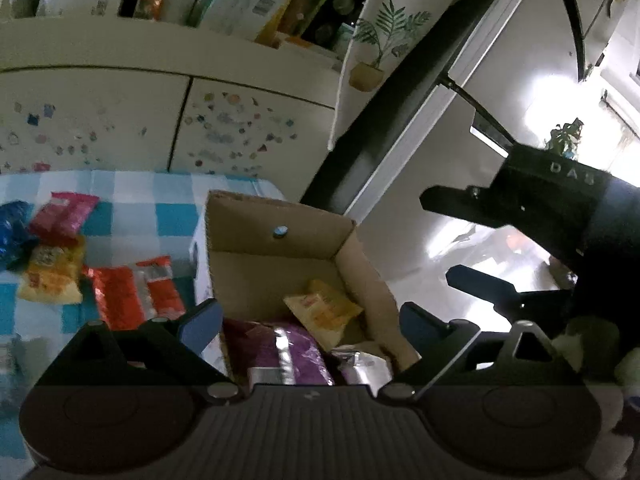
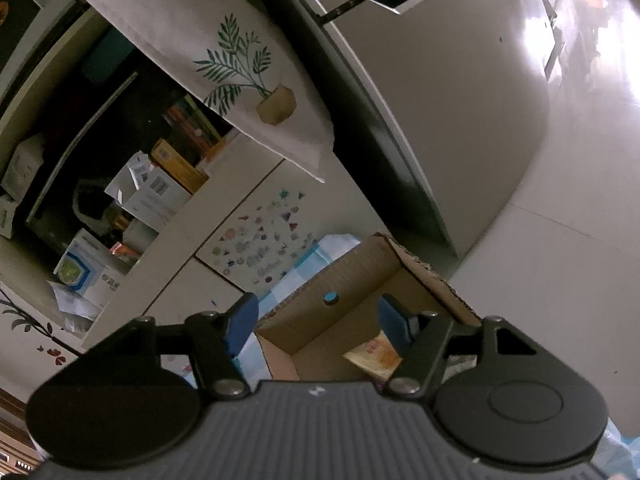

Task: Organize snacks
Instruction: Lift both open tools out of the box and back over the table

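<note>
An open cardboard box (image 1: pixel 248 256) stands at the table's right end. It holds a yellow snack packet (image 1: pixel 324 312), a purple packet (image 1: pixel 280 352) and a silver-edged one (image 1: pixel 364 364). My left gripper (image 1: pixel 312 320) is open and empty just above the box's near side. My right gripper (image 2: pixel 318 324) is open and empty above the box (image 2: pixel 360 280), with the yellow packet (image 2: pixel 374 354) below it; it also shows in the left wrist view (image 1: pixel 452 236) to the right of the box. Loose packets lie on the table: red (image 1: pixel 132 296), yellow (image 1: pixel 52 276), pink (image 1: pixel 64 212), blue (image 1: pixel 12 228).
The table has a blue-and-white checked cloth (image 1: pixel 132 196). Behind it stands a white cabinet (image 1: pixel 240 136) with stickers and a shelf of boxes (image 1: pixel 236 0). A refrigerator (image 2: pixel 460 100) stands to the right, with a plant-print cloth (image 2: pixel 248 60) hanging over it. Shiny floor (image 2: pixel 580 200) lies beyond.
</note>
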Tool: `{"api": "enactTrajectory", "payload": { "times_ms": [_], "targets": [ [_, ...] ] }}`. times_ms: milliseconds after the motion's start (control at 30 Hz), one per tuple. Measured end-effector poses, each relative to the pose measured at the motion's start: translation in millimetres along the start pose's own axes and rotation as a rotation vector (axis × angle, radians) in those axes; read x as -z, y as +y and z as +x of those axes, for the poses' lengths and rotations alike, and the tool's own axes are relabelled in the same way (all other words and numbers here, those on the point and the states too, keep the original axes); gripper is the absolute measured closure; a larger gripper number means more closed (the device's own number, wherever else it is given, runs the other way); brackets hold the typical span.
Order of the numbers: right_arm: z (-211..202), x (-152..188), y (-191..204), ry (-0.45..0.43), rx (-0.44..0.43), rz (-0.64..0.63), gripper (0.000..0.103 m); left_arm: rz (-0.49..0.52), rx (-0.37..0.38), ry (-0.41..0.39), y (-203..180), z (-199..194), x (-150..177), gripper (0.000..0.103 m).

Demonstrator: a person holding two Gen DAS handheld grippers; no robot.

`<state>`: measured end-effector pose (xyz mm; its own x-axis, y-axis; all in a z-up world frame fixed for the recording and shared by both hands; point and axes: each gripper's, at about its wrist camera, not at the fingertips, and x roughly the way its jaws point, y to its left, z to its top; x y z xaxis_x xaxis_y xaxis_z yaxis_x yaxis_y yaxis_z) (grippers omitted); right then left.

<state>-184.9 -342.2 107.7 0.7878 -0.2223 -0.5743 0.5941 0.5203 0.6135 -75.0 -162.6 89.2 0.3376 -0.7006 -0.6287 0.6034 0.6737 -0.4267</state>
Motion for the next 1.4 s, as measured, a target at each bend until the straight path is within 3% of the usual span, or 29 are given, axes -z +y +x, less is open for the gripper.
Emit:
{"api": "enactTrajectory", "payload": {
  "times_ms": [300,700,1067,1133,1267,1400],
  "targets": [
    [4,5,14,0.019,-0.053,-0.049,0.034,0.045,-0.05,0.022,27,-21,-7,0.003],
    [13,28,45,0.085,-0.109,-0.212,0.031,-0.045,-0.137,0.045,98,-50,-9,0.003],
    [25,70,71,0.19,-0.147,-0.378,0.031,-0.064,-0.34,0.066,166,-62,4,0.002],
    [28,81,74,0.219,-0.151,-0.406,0.03,-0.104,-0.4,0.103,175,-57,4,0.002],
    [29,109,79,0.256,-0.131,-0.464,0.03,-0.225,-0.422,0.181,196,-48,8,0.002],
    [22,138,78,0.261,-0.105,-0.502,0.027,-0.272,-0.395,0.159,201,-53,3,0.002]
  ]
}}
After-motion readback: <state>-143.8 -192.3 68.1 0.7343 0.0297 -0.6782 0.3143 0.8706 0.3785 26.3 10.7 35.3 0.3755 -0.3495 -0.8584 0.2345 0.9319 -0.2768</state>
